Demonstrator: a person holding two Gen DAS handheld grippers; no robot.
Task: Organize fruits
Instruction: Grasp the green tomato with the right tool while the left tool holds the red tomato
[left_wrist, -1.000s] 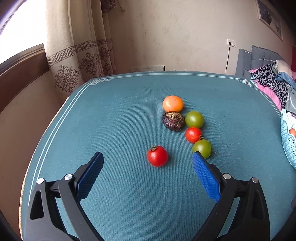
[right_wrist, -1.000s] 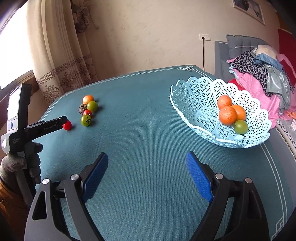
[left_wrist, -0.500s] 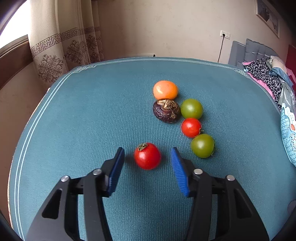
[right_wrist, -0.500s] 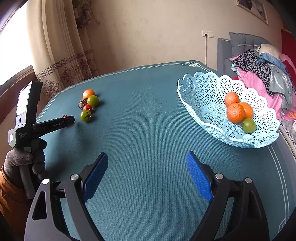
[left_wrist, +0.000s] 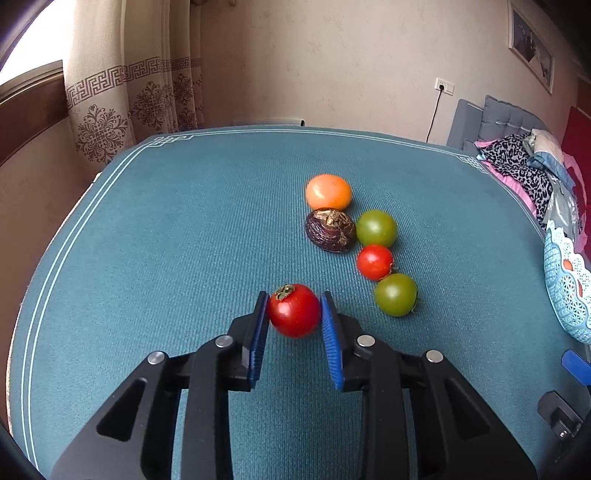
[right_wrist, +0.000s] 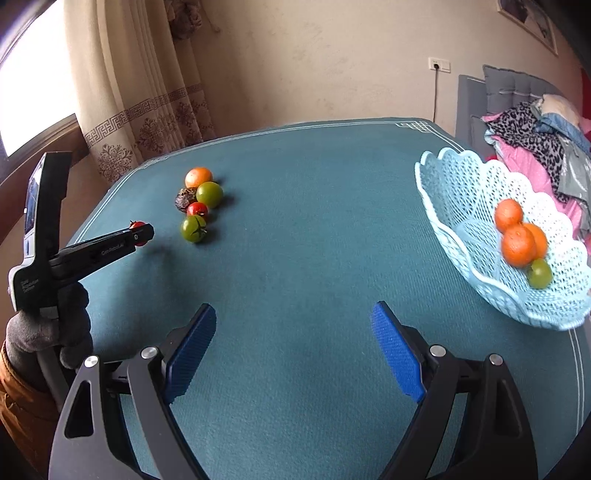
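In the left wrist view, the left gripper (left_wrist: 294, 314) is seen closed onto a glossy red tomato with a dried green calyx (left_wrist: 294, 310), both blue ribbed pads (left_wrist: 258, 332) pressed against its sides, low over the teal woven tablecloth (left_wrist: 166, 240). Beyond it a cluster of fruit is laid out: a round orange tangerine (left_wrist: 328, 192), a dark purple wrinkled fruit (left_wrist: 330, 229) touching a green tomato (left_wrist: 376, 228), then a smaller red tomato (left_wrist: 374, 262) and a second green tomato (left_wrist: 395, 294). A pale blue lattice plastic basket (left_wrist: 565, 288) is cut off at the right edge.

In the right wrist view, the right gripper (right_wrist: 293, 350) is held wide open with nothing between its blue pads, above bare tablecloth. The basket is shown to the right, holding three oranges (right_wrist: 518, 245) and a green fruit (right_wrist: 540, 273). At far left the left gripper is seen side-on in a grey-gloved hand (right_wrist: 48, 332), the red tomato at its tip, just beside the fruit cluster.
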